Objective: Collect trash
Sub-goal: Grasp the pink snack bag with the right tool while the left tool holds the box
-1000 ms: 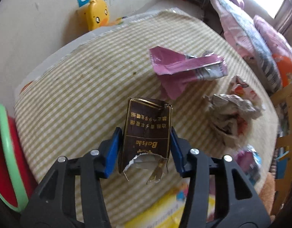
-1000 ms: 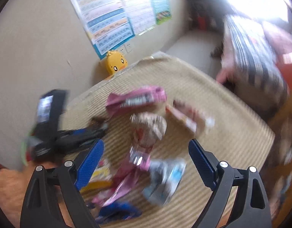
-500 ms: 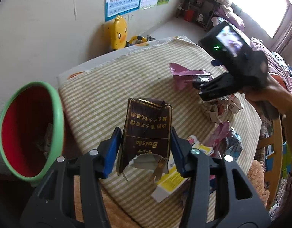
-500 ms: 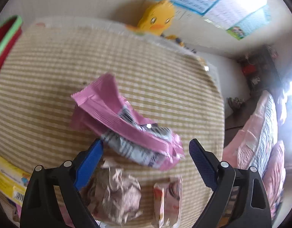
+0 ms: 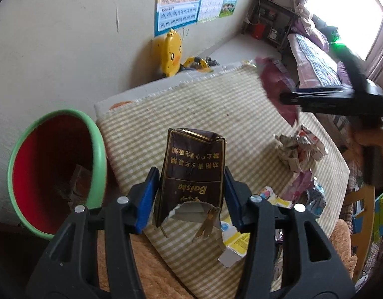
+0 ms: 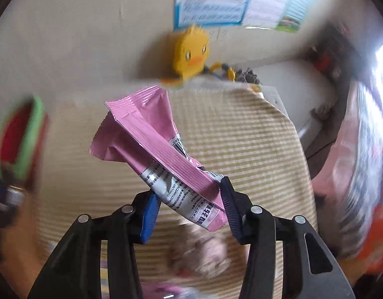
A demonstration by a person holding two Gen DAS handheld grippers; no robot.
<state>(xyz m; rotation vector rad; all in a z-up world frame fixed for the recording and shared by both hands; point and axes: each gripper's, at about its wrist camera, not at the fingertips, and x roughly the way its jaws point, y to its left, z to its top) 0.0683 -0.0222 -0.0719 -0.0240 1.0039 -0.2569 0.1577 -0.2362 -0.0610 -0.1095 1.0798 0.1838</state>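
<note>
The brown packet [image 5: 193, 174], torn at its near end and printed with gold letters, was clamped between the blue pads of the left tongs [image 5: 190, 194], above the near part of the tabletop [image 5: 211, 104] with its beige checked cloth. The pink wrapper [image 6: 151, 149] was between the pads of the right tongs [image 6: 189, 206], whose jaws were closing on its lower end; both pads touched it, and its free end stood up and away from the tongs, off the cloth. In the left wrist view the same wrapper [image 5: 273, 82] appeared blurred at the far right of the tabletop, caught at the tip of the right tongs [image 5: 288, 98].

On the cloth to the right lay a crumpled paper ball [image 5: 298, 152], and nearer to the camera a heap of small wrappers [image 5: 306, 194] and a yellow and white carton [image 5: 238, 244] at the edge. In the right wrist view the paper ball [image 6: 203, 251] was only a blur under the tongs.

At the left of the tabletop, just beside its edge, stood a red bin with a green rim [image 5: 59, 169], tilted toward the camera, with some dark scraps at its bottom. Behind the tabletop a yellow duck toy [image 5: 171, 52] leaned at the wall, under a blue poster [image 5: 179, 2]. A bed with striped covers [image 5: 313, 59] was at the far right, near a bright window
</note>
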